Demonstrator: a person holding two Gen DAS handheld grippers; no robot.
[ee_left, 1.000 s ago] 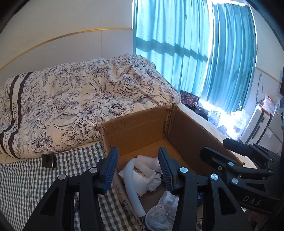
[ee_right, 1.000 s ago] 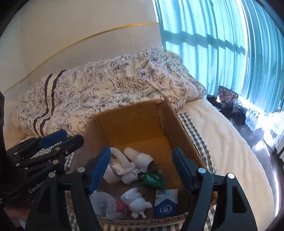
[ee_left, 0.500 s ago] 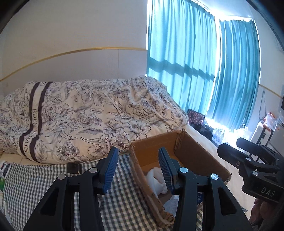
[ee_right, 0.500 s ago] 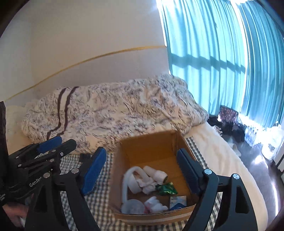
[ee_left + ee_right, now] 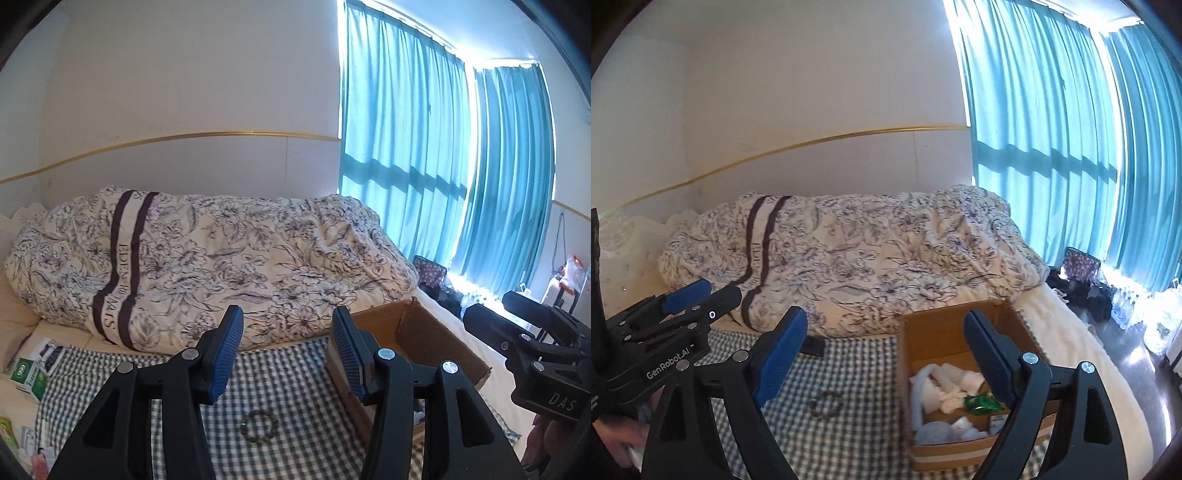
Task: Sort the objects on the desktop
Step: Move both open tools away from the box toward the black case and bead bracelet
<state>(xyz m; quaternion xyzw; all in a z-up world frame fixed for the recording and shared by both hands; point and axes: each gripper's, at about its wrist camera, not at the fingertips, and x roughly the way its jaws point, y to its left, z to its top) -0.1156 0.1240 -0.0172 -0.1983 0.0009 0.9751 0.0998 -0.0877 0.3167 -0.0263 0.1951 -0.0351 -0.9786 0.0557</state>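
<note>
Bed w/ checked cloth, cardboard box on it.
Both grippers empty: left gripper and right gripper fingers apart; small ring, maybe a bracelet, lies left of box.

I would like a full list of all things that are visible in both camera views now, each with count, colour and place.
cardboard box: one, brown, open, on the checked cloth at the right
items in the box: several, mostly white, one green wrapper, one blue-white packet
beaded bracelet: one, dark, on the cloth left of the box
checked cloth: one, dark green and white, spread on the bed
small flat object: one, black, at the cloth's far edge
quilt: one, cream with dark flowers and two stripes, bunched behind
packets: a few, green and white, far left
curtains: turquoise, at the window
left gripper: black, blue fingers, open
right gripper: black, blue fingers, open
</note>
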